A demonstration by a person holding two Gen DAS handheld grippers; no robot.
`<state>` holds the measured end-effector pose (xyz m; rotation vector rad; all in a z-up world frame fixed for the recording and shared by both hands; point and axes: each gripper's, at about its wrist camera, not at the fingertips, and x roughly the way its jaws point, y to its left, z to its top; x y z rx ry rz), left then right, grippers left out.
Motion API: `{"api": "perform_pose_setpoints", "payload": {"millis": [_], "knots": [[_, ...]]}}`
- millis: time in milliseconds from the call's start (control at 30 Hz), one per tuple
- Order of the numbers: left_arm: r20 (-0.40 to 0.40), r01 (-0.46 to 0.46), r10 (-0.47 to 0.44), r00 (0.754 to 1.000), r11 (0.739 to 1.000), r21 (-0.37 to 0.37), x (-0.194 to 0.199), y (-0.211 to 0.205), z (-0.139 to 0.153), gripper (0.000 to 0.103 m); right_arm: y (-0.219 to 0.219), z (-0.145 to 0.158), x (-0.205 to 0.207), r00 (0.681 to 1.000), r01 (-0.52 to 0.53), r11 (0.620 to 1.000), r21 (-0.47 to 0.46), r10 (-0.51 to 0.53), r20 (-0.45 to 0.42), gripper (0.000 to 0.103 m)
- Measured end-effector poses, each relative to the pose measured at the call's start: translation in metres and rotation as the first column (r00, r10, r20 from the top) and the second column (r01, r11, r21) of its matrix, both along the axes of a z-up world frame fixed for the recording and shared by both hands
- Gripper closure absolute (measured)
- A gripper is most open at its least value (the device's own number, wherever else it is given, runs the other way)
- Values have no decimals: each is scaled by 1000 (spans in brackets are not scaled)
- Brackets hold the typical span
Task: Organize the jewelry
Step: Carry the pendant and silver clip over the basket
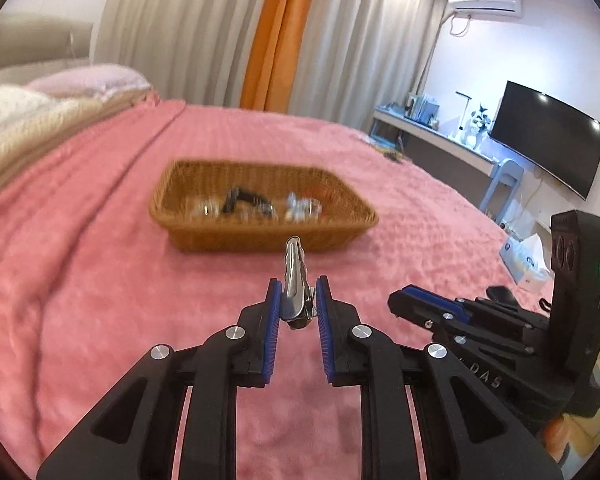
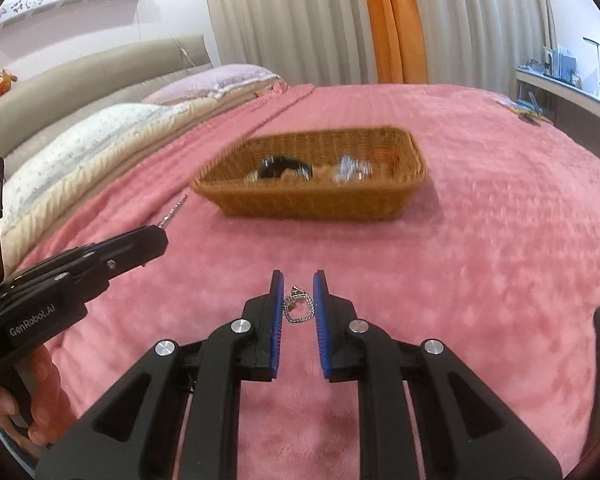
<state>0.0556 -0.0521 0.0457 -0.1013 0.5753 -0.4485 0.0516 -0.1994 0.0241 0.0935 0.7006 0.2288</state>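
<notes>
A wicker basket [image 1: 260, 236] [image 2: 312, 200] sits on the pink bedspread ahead of both grippers, with a black piece and silvery jewelry inside. My left gripper [image 1: 298, 286] is shut on a silver hair clip [image 1: 294, 276] that points up toward the basket; its tip also shows in the right wrist view [image 2: 174, 212]. My right gripper [image 2: 298, 280] is shut on a square silver pendant [image 2: 298, 309], held low over the bedspread. The right gripper shows in the left wrist view [image 1: 412, 300], to the right of the left one.
The pink bedspread [image 1: 100, 280] covers the bed. Pillows [image 2: 100, 136] and a headboard lie at the left. A desk [image 1: 440, 136], a blue chair and a wall TV [image 1: 548, 136] stand at the right. A tissue box [image 1: 526, 258] is beside the bed.
</notes>
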Motion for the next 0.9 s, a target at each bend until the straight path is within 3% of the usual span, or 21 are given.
{"api": "perform_pose_setpoints", "payload": {"millis": [233, 400, 600, 900], "knots": [[84, -2, 2, 997, 1000, 4, 21, 1, 46, 87, -15, 57, 37, 997, 8, 1000, 5, -8, 72, 90], [108, -19, 20, 994, 1000, -12, 48, -1, 70, 87, -21, 76, 83, 993, 36, 999, 5, -37, 109, 90], [123, -49, 50, 991, 999, -8, 99, -11, 74, 87, -22, 63, 146, 997, 34, 999, 6, -34, 73, 90], [-14, -82, 82, 997, 997, 12, 181, -16, 16, 87, -16, 2, 222, 996, 5, 998, 58, 0, -93, 90]]}}
